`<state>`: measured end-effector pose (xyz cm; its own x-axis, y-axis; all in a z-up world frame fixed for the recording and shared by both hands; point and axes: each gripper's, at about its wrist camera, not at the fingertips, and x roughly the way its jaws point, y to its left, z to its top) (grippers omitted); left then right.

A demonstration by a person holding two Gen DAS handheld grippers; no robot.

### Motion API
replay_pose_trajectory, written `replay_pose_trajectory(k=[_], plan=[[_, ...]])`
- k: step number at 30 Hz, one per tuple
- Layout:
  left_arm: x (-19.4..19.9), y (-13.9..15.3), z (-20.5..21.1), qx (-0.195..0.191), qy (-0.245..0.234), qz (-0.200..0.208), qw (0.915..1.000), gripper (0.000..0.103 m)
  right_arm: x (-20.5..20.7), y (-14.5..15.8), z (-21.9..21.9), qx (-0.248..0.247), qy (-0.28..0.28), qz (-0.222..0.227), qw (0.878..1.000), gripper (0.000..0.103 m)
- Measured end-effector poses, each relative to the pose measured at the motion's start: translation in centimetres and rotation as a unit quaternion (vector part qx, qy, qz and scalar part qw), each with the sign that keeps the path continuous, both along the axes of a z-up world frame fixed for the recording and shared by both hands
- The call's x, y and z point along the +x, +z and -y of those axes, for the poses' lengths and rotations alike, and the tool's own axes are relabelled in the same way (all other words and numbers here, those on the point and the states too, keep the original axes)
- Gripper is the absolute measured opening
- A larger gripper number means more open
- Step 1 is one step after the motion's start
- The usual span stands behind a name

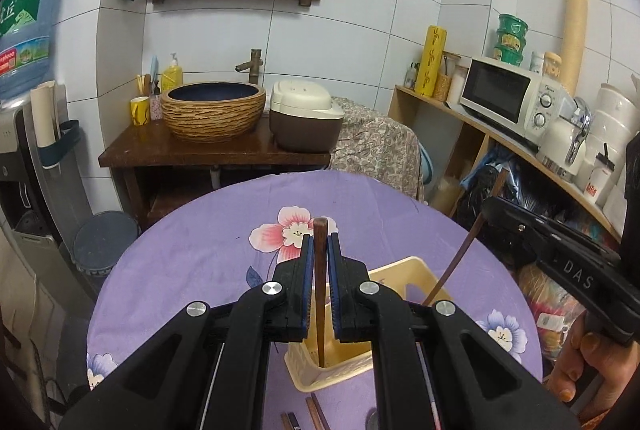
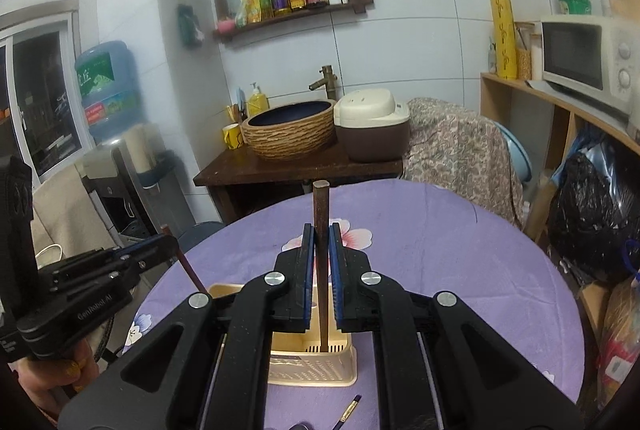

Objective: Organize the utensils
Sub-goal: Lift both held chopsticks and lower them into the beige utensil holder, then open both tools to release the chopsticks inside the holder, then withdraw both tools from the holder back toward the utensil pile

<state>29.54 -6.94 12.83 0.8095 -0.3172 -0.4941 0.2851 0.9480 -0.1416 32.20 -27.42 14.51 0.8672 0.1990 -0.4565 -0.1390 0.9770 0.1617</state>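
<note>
Gripping one brown chopstick each, left gripper and right gripper are clamped tight, both sticks' lower ends inside the cream basket near the table's front edge; loose chopsticks lie beside it.

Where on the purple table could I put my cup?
The far side of the purple tablecloth, beyond the beige utensil basket, is bare. The right side is bare too. The near edge is crowded: a small brush and chopsticks lie there.
</note>
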Motion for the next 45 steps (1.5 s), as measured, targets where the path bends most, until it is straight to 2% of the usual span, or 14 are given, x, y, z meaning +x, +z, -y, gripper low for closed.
replay_pose_trajectory(k=[9,11,12,13,15,17,19,21,26,30,33,37,43,45], plan=[[-0.3,-0.2,-0.4,-0.001,-0.003,-0.005,1.0000,0.010,0.0,-0.2,0.6,0.027,-0.002,0.002,1.000,0.012],[-1.0,-0.1,-0.4,0.003,-0.007,-0.001,1.0000,0.032,-0.7,-0.1,0.5,0.029,0.003,0.007,1.000,0.021],[-1.7,0.1,-0.6,0.006,-0.005,0.009,0.9999,0.056,-1.0,0.0,0.4,0.029,0.006,0.011,0.999,0.032],[-2.4,0.2,-0.9,0.006,-0.002,0.020,0.9998,0.071,-1.9,0.1,0.4,0.026,0.008,0.023,0.999,0.038],[-4.6,0.3,-1.7,0.004,0.004,0.049,0.9988,0.076,-3.5,0.3,0.3,0.016,0.004,0.045,0.999,0.064],[-6.6,-0.1,-2.6,0.001,0.004,0.061,0.9981,0.084,-5.4,0.2,0.2,0.008,0.003,0.063,0.998,0.076],[-8.3,-0.9,-3.6,-0.010,0.007,0.068,0.9976,0.097,-7.2,-0.3,0.1,0.005,0.006,0.072,0.997,0.085],[-9.8,-2.1,-4.6,-0.022,0.011,0.071,0.9972,0.098,-8.9,-1.2,-0.3,-0.006,0.009,0.074,0.997,0.094],[-12.3,-6.2,-6.2,-0.006,0.042,0.044,0.9981,0.098,-12.9,-5.0,-0.8,-0.032,0.012,0.060,0.998,0.096],[-13.3,-10.3,-7.2,0.002,0.057,-0.009,0.9983,0.098,-14.9,-8.1,-0.9,-0.069,-0.016,0.032,0.997,0.097],[-13.5,-12.9,-7.5,0.007,0.063,-0.051,0.9967,0.098,-15.9,-10.4,-0.4,-0.073,-0.029,0.004,0.997,0.097],[-13.9,-14.9,-7.6,0.016,0.070,-0.093,0.9930,0.098,-16.4,-13.1,0.2,-0.086,-0.052,-0.041,0.994,0.097],[-14.8,-16.1,-7.4,0.021,0.063,-0.111,0.9916,0.096,-17.1,-15.9,1.4,-0.078,-0.076,-0.084,0.991,0.097],[-14.9,-16.2,-7.1,0.016,0.055,-0.115,0.9917,0.086,-17.2,-16.3,1.6,-0.078,-0.084,-0.091,0.989,0.097]])
